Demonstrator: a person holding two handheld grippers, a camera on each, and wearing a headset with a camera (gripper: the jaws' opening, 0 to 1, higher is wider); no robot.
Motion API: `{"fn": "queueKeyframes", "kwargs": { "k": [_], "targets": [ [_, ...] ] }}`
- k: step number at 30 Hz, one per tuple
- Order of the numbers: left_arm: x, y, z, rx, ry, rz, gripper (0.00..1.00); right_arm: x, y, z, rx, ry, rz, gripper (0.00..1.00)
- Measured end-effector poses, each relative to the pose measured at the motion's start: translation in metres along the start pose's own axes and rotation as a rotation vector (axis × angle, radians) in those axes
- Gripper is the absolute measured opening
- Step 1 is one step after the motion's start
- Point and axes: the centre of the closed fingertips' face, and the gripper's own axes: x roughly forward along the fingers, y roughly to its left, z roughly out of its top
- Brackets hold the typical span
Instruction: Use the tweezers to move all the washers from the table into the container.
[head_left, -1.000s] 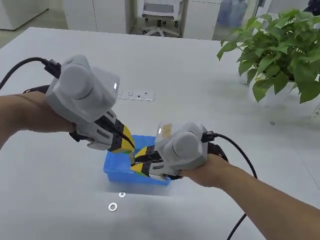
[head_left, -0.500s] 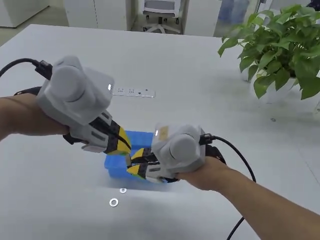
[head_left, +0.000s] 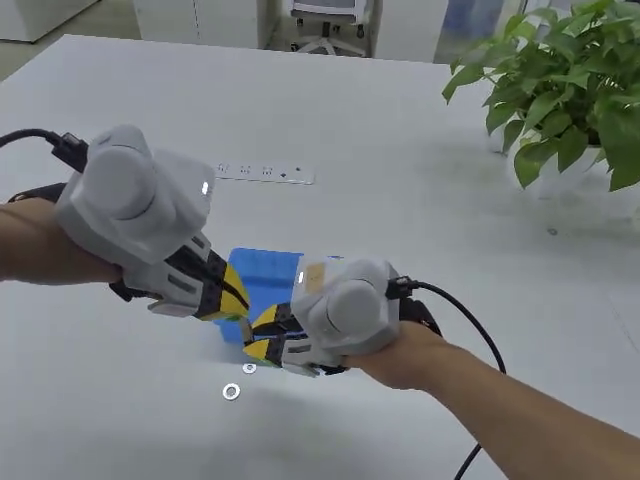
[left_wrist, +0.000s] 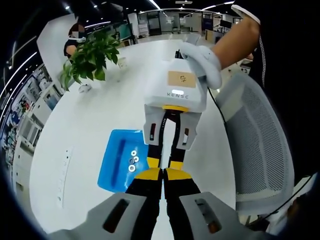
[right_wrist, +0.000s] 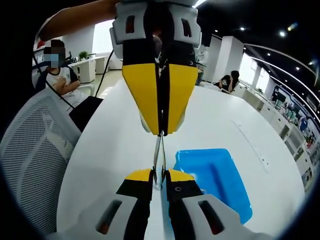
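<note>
The left gripper (head_left: 234, 300) and right gripper (head_left: 256, 346) meet tip to tip, each with its jaws pinched narrow on the tweezers (right_wrist: 159, 157). Three washers (left_wrist: 133, 160) lie in the container (head_left: 265, 272). Two loose washers (head_left: 231, 392) lie on the table (head_left: 400, 180) near it.

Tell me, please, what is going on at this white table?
A person holds a gripper in each hand. The left gripper and the right gripper meet tip to tip, both shut on the thin metal tweezers, next to the blue plastic container. Three small metal washers lie inside it; two more washers sit on the white table nearby.
</note>
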Motion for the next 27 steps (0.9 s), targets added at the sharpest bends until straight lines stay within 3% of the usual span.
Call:
{"fn": "queueKeyframes", "kwargs": {
  "k": [14,27],
  "targets": [
    [0.008,-0.016,-0.018,-0.032,0.017,-0.016,0.05,0.016,0.018,-0.009,0.012,0.010,0.045,0.12],
    [0.014,-0.022,-0.031,-0.063,0.037,-0.033,0.05,0.029,0.030,-0.015,0.025,0.017,0.087,0.12]
  ]
}}
